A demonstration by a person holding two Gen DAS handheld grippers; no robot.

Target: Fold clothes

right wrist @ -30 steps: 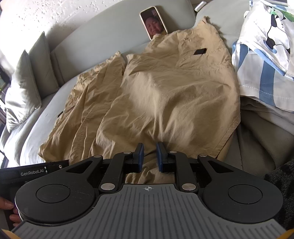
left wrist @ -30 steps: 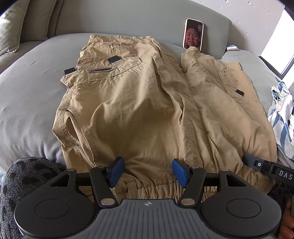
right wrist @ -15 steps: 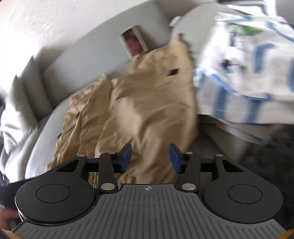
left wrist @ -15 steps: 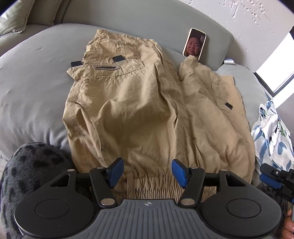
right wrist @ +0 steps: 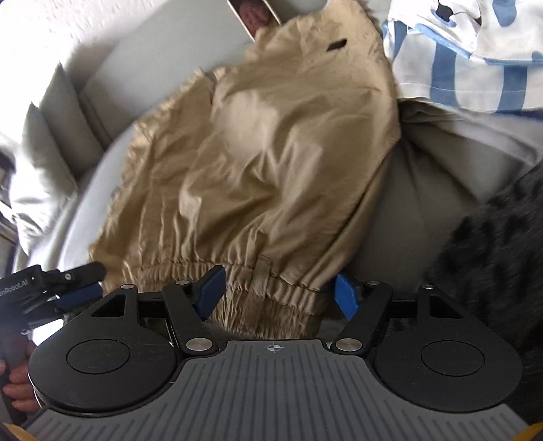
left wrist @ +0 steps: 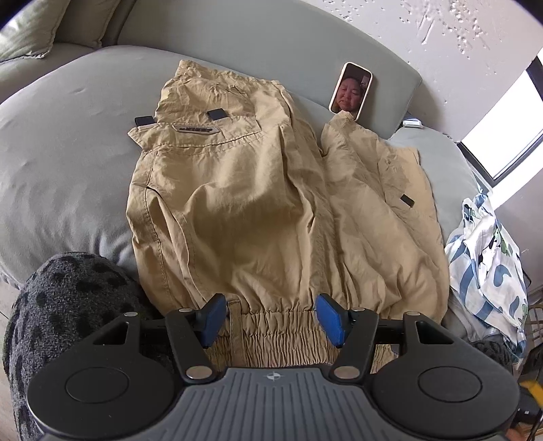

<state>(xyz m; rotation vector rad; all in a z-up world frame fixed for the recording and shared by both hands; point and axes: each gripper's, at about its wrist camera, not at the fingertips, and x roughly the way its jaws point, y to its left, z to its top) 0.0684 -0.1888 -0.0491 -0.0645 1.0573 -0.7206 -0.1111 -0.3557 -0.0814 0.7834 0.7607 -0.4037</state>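
Tan cargo trousers [left wrist: 258, 210] lie spread on a grey sofa seat [left wrist: 68, 176], legs pointing away, the elastic waistband [left wrist: 278, 325] nearest me. My left gripper [left wrist: 269, 319] is open and empty, jaws either side of the waistband's middle, just above it. In the right wrist view the trousers [right wrist: 271, 152] fill the centre. My right gripper [right wrist: 278, 295] is open and empty over the waistband's right end [right wrist: 271, 298]. The left gripper also shows in the right wrist view [right wrist: 57, 288] at the left edge.
A phone [left wrist: 351, 91] leans on the sofa back beyond the trouser legs. A white and blue patterned cloth [left wrist: 488, 261] lies to the right of the trousers. Cushions [left wrist: 30, 30] sit at the far left. A dark spotted sleeve [left wrist: 61, 305] is at lower left.
My right gripper has opened from nearly shut and swung over the waistband's right end. My left gripper stayed open and pulled back, so more of the waistband shows.
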